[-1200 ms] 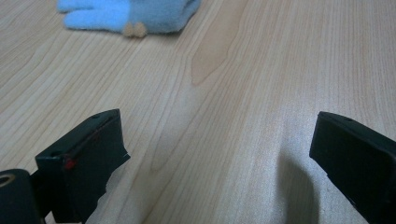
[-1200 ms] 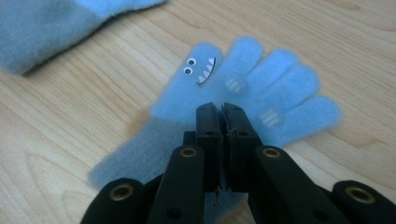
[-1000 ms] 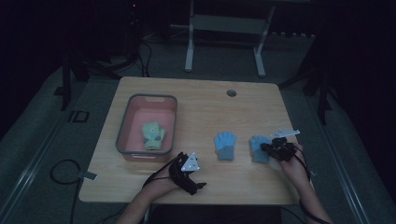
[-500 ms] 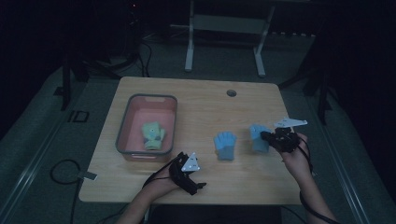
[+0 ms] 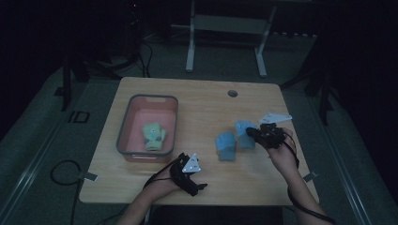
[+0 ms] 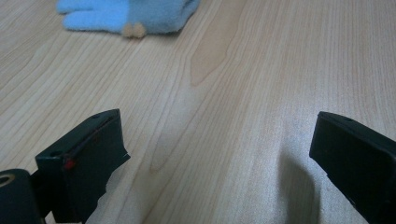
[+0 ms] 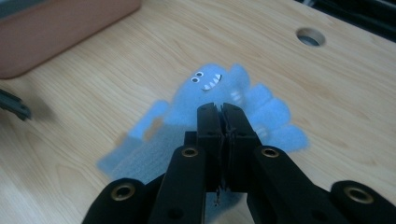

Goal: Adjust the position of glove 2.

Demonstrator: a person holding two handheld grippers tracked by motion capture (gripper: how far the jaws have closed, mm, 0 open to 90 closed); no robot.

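- The bin [image 5: 126, 123] sits at the table's left, grey-rimmed and pink inside, with a green glove [image 5: 153, 136] lying flat in it.
- The left gripper [image 5: 193, 180] rests near the front edge, its jaws wide apart with bare wood between them.
- A blue glove [image 5: 225, 146] lies flat mid-table, just right of the left gripper's reach; in the left gripper view its fingers [image 6: 88, 19] point left.
- The lifted glove [image 7: 219, 100] is fuzzy blue fleece with a small monster face: two eyes and a toothy grin. It hangs off the table, just right of the flat one.
- The right gripper [image 7: 221, 112] has its jaws pressed together on that glove's fabric.
- The table [image 5: 197, 101] lies bare from the bin across to the cable hole [image 5: 232, 93], and along its back and right edges.
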